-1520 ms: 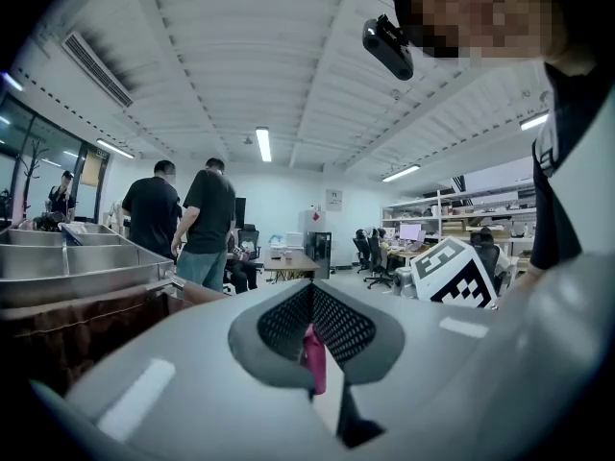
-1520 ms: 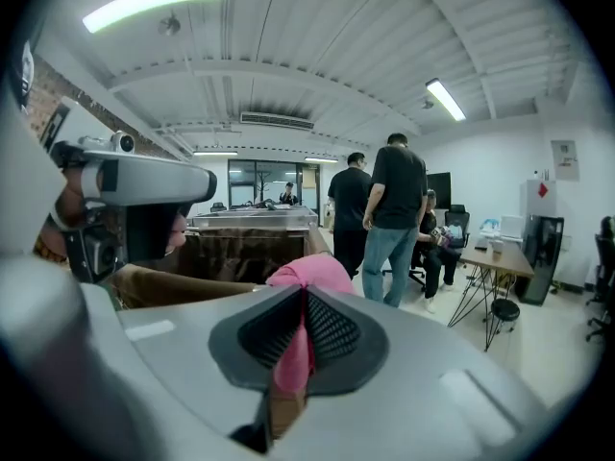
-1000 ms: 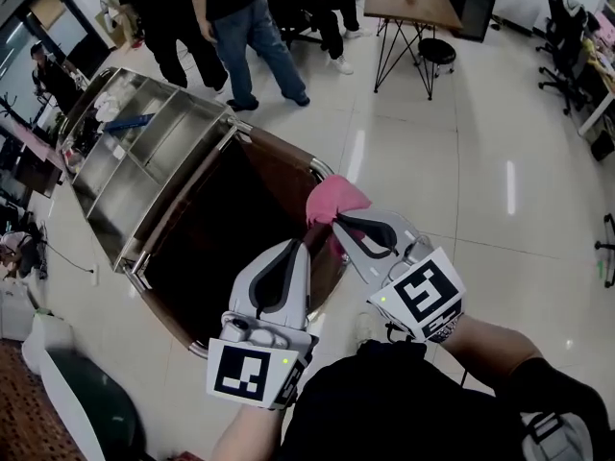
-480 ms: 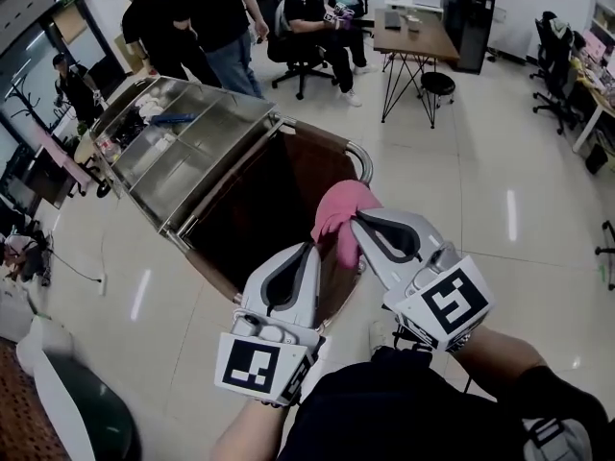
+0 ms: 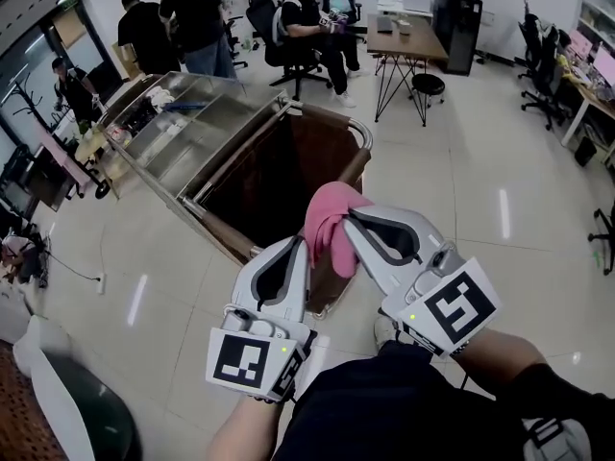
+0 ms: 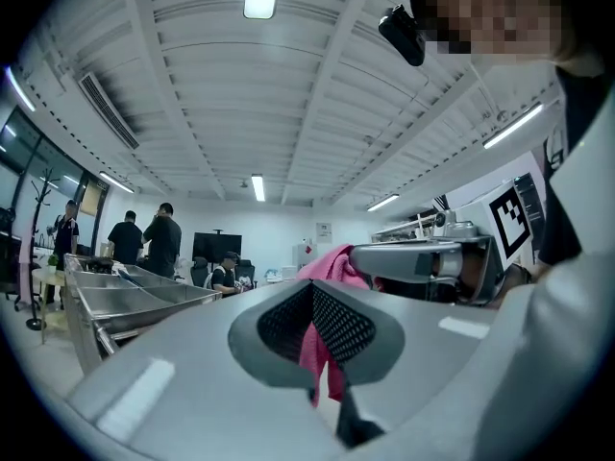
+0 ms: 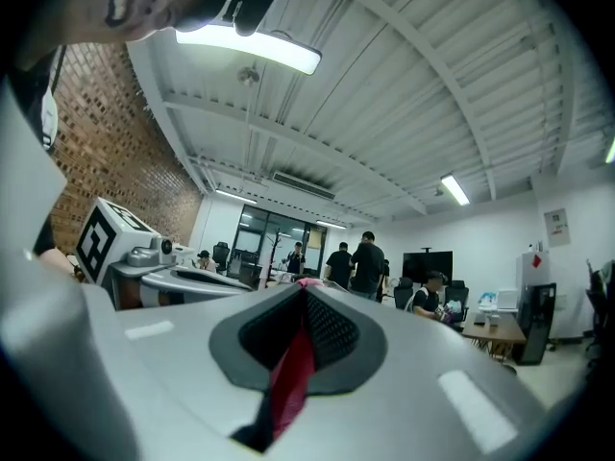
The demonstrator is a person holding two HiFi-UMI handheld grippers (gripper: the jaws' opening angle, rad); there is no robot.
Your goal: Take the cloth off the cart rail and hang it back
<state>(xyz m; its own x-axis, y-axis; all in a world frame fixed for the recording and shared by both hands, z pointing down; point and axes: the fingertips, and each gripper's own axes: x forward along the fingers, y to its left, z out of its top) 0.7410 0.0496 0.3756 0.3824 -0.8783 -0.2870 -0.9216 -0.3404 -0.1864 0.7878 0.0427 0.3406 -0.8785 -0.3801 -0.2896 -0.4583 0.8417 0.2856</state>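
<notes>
Right gripper (image 5: 348, 214): jaws shut tight, pinching the top of the pink cloth (image 5: 325, 221). The right gripper view shows a strip of that cloth (image 7: 291, 377) running down the slot behind the closed tips (image 7: 304, 291). Left gripper (image 5: 301, 245): jaws together as well, tips against the cloth's left edge. In the left gripper view a fold of pink (image 6: 317, 349) sits in the gap below the closed tips (image 6: 308, 288), so it reads as clamped on the cloth too. The cloth is off the cart rail (image 5: 357, 142), held in the air between the two grippers. It is bunched at the top and hangs down in front of the cart's near corner, above the brown bag (image 5: 279, 176) slung in the cart frame. The steel-topped cart (image 5: 183, 128) stretches away to the upper left. Several people stand or sit at its far end, near a wooden counter (image 5: 408, 36). Markings: each gripper carries a cube with a black-and-white square marker, left (image 5: 247, 363) and right (image 5: 459, 307). These are block patterns, not lettering.
</notes>
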